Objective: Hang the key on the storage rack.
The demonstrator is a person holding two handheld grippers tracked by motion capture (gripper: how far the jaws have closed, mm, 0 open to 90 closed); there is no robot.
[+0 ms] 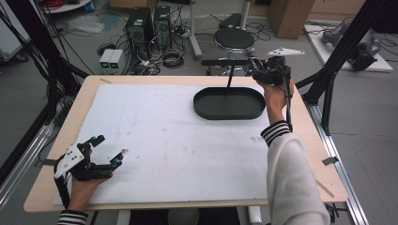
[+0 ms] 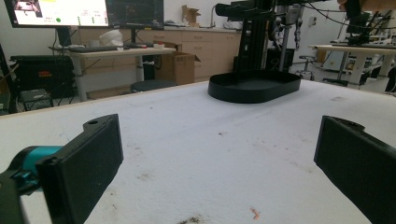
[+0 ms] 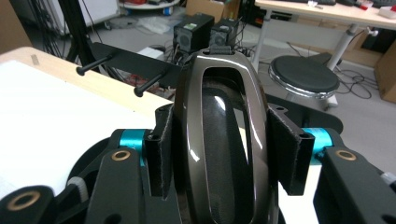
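Note:
A black stand has an oval tray base (image 1: 229, 104) at the table's far right, an upright post (image 1: 230, 77) and a crossbar (image 1: 225, 62) with pegs (image 3: 150, 82). My right gripper (image 1: 263, 70) is held up beside the crossbar's right end. It is shut on a glossy dark brown oval object (image 3: 219, 116), which stands upright between the pads (image 3: 286, 158). My left gripper (image 1: 110, 150) rests low at the table's near left, open with nothing between its fingers (image 2: 81, 163). The tray base (image 2: 254, 86) lies far ahead of it.
A white foam sheet (image 1: 173, 140) covers the wooden table (image 1: 324, 173), with small stains near the left gripper. Beyond the far edge stand a round stool (image 1: 233, 38), computer towers (image 1: 141, 26) and cables on the floor. Black frame posts (image 1: 335, 56) rise at the right.

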